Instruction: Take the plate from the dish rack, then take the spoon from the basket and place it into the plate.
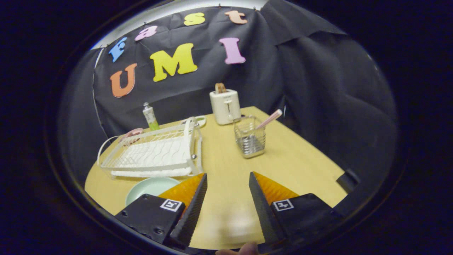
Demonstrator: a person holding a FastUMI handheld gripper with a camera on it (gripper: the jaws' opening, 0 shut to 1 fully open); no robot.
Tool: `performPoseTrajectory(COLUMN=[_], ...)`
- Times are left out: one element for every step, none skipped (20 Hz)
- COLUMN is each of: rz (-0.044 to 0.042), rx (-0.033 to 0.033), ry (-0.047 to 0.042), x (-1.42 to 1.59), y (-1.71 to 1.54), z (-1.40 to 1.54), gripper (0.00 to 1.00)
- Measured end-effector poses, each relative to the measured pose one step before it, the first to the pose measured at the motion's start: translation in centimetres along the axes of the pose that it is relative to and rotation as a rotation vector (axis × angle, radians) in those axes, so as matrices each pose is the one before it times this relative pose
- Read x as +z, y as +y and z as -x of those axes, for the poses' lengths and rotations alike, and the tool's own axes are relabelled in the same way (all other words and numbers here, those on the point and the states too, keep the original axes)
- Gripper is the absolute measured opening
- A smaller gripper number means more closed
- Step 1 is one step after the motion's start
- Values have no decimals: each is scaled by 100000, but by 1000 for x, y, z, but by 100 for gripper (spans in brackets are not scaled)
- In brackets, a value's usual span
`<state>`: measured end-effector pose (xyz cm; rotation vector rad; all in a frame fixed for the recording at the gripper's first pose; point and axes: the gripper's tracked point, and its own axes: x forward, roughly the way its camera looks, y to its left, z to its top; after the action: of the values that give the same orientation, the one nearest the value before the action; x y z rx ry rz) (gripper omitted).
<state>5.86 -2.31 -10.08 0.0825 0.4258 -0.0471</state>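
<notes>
- Tongs, i.e. the gripper [226,180], released: fingers spread apart over bare tabletop, nothing between them, nothing touched.
- Wooden table [300,163], light yellow, carries everything.
- Plate [150,187], pale green, lies flat on the table just left of the left finger, partly hidden behind it, in front of the dish rack.
- Dish rack [155,154], white wire with tray, beyond the left finger; slots hold nothing.
- Pink round item [131,134] at the rack's far left corner, too small to tell what.
- Tube [150,116], white with green base, upright behind the rack.
- Toaster [225,105], cream, at the table's far edge, something brown in its slot.
- Basket [250,141], clear-walled, ahead of the fingers, right of the rack, near the toaster.
- Spoon [270,118], pink handle, leans out of the basket to the right.
- Fingertip of a person [240,250] shows below the fingers.
</notes>
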Motion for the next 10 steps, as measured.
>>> performPoseTrajectory(rz=[2243,1527,1087,-481,-3189,-4168,-3752,-2182,-980,-617], rx=[-4700,-4709,-3169,-468,1753,3898,2939,2457,1354,920], ry=[-7342,-7622,-5236,-3607,-1699,-510,122,72,-143,-314], x=[1528,1798,936,495,282,-17,-177,-141,-213,13], y=[-1708,-1516,-1181,-585,-249,214,-22,-143,-285,-323], z=[277,-314,-400,-247,-753,-685,-1025,-1200,-1290,-1368], gripper=[79,80,80,87,94,100,100,100,100,100])
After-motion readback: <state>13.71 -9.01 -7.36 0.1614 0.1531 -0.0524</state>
